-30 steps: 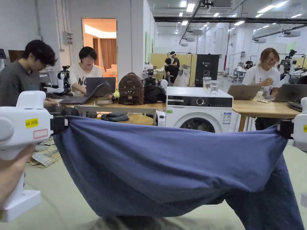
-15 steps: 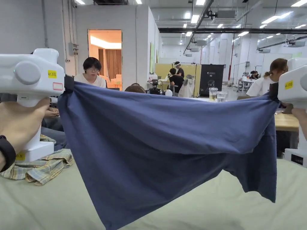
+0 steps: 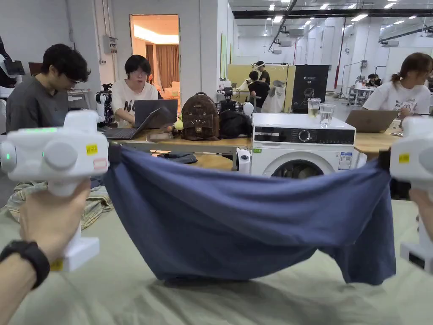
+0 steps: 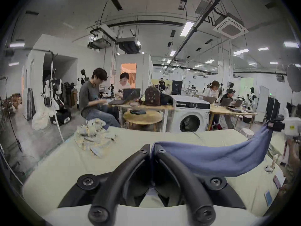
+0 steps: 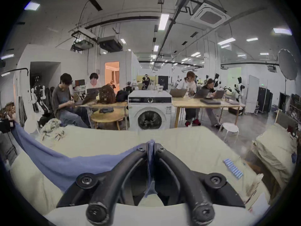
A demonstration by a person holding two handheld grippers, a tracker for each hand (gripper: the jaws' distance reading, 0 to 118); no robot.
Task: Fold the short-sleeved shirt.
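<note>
We held the left gripper (image 3: 110, 155) in our left hand (image 3: 53, 220), its jaws pressed together on one upper corner of the blue shirt (image 3: 237, 220); in the left gripper view the cloth ran pinched between the two black jaws. The right gripper (image 3: 384, 160) was gripped in our right hand (image 3: 423, 209), and its jaws likewise pinched the opposite corner, with a strip of blue fabric caught between them in the right gripper view. Between the two grippers the shirt hung spread out in the air, its top edge sagging in the middle. Its lower edge touched the pale green tabletop (image 3: 127, 292) near the centre, while a flap on the right side dangled low beside our right hand. A dark band sat on our left wrist.

Farther back on the left of the tabletop lay a crumpled plaid garment (image 3: 95, 205). Beyond the tabletop stood a white washing machine (image 3: 302, 148) with two clear cups (image 3: 320, 112) on top. To its left a wooden desk carried a brown backpack (image 3: 200, 117) and an open laptop (image 3: 146, 120), with two people seated there. Another person sat at a desk on the right.
</note>
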